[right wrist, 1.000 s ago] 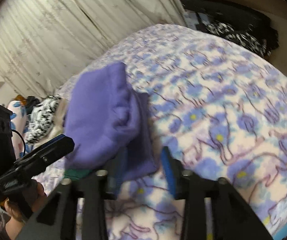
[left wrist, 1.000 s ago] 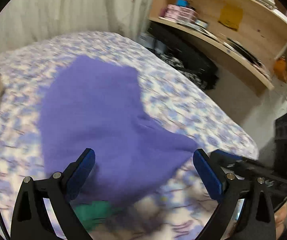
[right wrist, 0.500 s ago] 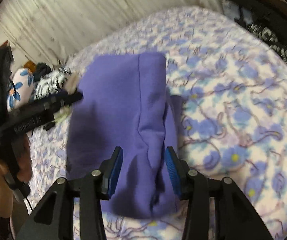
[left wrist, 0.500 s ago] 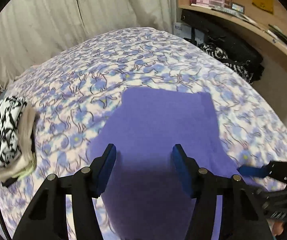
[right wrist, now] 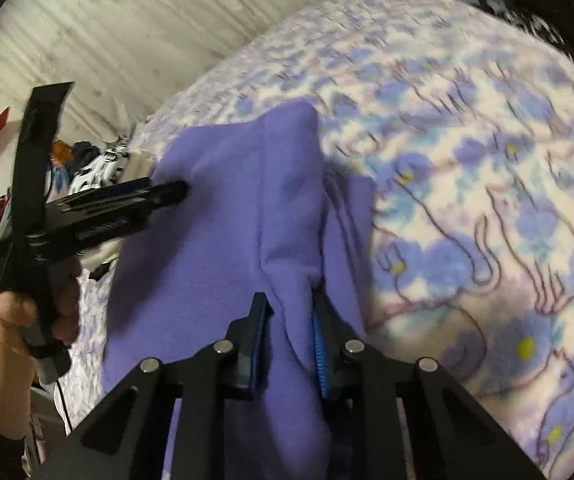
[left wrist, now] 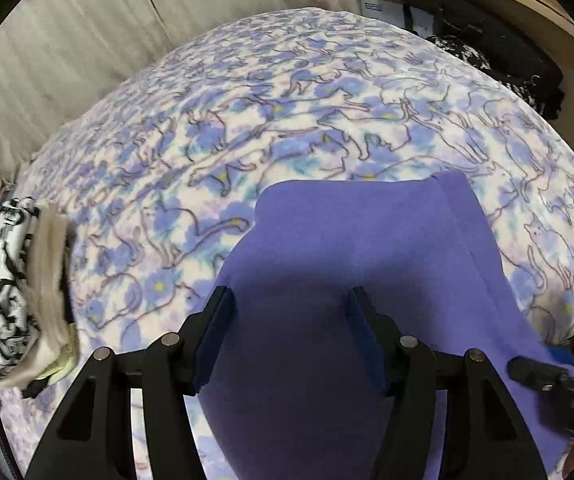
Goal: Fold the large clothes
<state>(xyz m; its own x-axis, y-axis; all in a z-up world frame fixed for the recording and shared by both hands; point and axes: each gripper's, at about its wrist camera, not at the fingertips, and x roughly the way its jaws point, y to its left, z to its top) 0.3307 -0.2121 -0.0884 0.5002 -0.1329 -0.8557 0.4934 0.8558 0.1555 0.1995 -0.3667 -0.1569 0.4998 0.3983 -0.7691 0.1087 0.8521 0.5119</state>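
Note:
A folded purple fleece garment lies on the bed. It also shows in the right wrist view. My left gripper is above the garment's near part with its jaws apart and nothing between them. My right gripper has its jaws closed on a fold along the garment's right edge. The left gripper also shows in the right wrist view, over the garment's left side. The right gripper's tip shows in the left wrist view at the garment's right edge.
The bed has a blue floral cat-print blanket. A folded black-and-white garment pile lies at the bed's left edge. Curtains hang behind the bed. Dark bags and a wooden shelf stand at the right.
The purple garment has been laid flat on the bed. My left gripper's jaws have narrowed and moved over the garment. My right gripper has closed onto the garment's right fold.

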